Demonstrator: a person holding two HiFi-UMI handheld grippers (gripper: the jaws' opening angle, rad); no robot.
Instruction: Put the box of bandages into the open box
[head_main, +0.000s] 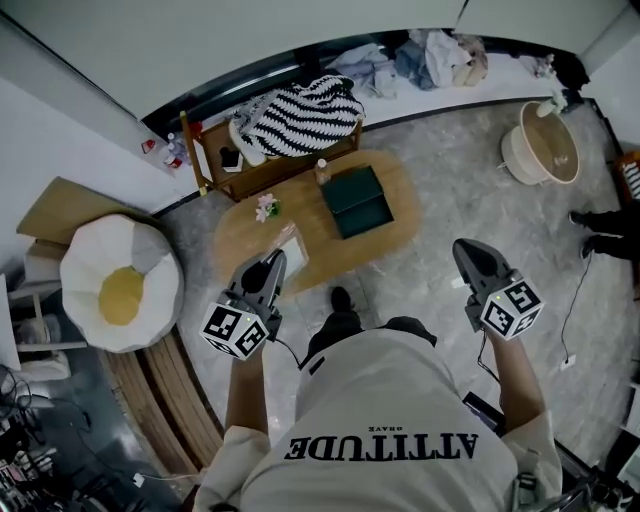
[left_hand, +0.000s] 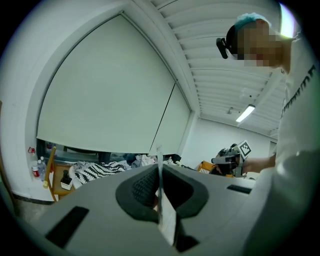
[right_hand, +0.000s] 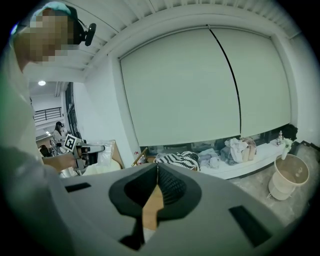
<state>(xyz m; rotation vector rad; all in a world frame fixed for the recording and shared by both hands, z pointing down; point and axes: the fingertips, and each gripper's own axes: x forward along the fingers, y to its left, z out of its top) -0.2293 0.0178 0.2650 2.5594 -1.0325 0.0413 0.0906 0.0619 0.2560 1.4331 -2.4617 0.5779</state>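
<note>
Two hand-held grippers, head view: the left hand-held gripper (head_main: 273, 260) and the right hand-held gripper (head_main: 466, 250) were held out in front of the person, at the near side of the oval wooden worktop (head_main: 245, 240).
Box of bandages: a flat white box of bandages (head_main: 294, 247) was seen at the tip of the left jaws, over the worktop's near part.
Open box: the dark green open box (head_main: 356, 192) was set mid-worktop, apart from the bandages and to their right.
Left gripper view: the left hand-held gripper (left_hand: 159, 167) was clamped on the thin edge of the box of bandages (left_hand: 166, 212).
Right gripper view: the right hand-held gripper (right_hand: 157, 167) was closed on nothing, jaws together.
Step judged: carrying across. The clamp should be kept firm, the box brought level above the opening, then lowered inside before it is released.
</note>
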